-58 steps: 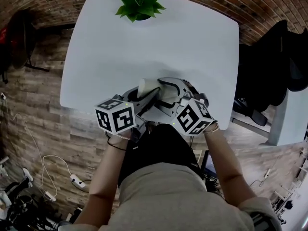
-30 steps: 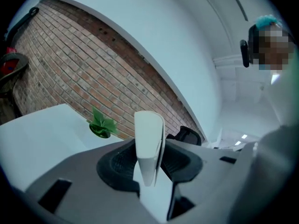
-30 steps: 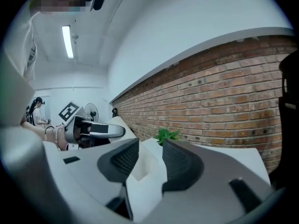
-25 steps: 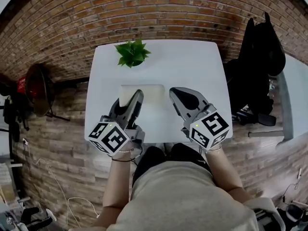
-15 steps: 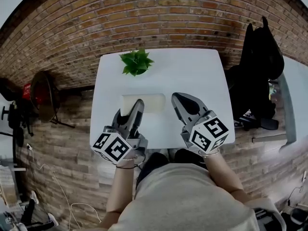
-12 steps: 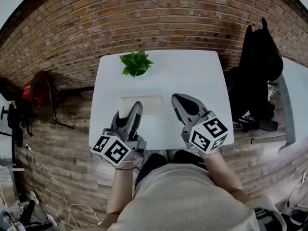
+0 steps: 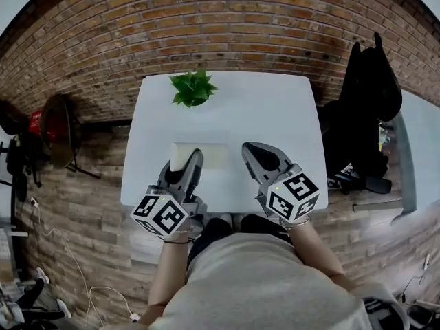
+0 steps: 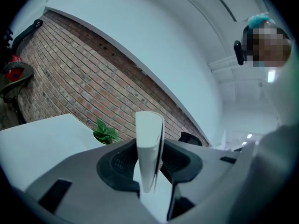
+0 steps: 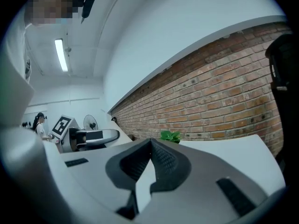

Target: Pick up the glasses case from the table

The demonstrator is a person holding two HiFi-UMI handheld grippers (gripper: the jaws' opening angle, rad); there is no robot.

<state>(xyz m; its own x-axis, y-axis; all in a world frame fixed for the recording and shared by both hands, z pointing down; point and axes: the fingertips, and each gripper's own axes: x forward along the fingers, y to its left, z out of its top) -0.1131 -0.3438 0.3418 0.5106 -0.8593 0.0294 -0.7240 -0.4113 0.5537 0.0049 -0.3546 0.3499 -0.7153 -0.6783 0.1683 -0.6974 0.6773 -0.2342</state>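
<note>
The glasses case (image 7: 205,155) is a pale, cream-white oblong. My left gripper (image 7: 194,158) is shut on it, and the case lies crosswise at the jaw tips over the white table (image 7: 275,115). In the left gripper view the case (image 8: 148,143) stands on edge between the dark pads (image 8: 122,161) and sticks out ahead of them. My right gripper (image 7: 249,151) is beside it to the right, apart from the case. Its jaws are shut with nothing between them, and the tips meet in the right gripper view (image 9: 150,143).
A small green potted plant (image 7: 192,88) stands at the table's far edge, near the brick wall (image 7: 227,26). A black garment on a chair (image 7: 371,95) is right of the table. A dark round object (image 7: 51,126) sits on the floor at the left.
In the earliest frame both grippers were crowded together at the case near the table's front edge. Now they are apart, with the case in the left one. Little has moved over the last second.
</note>
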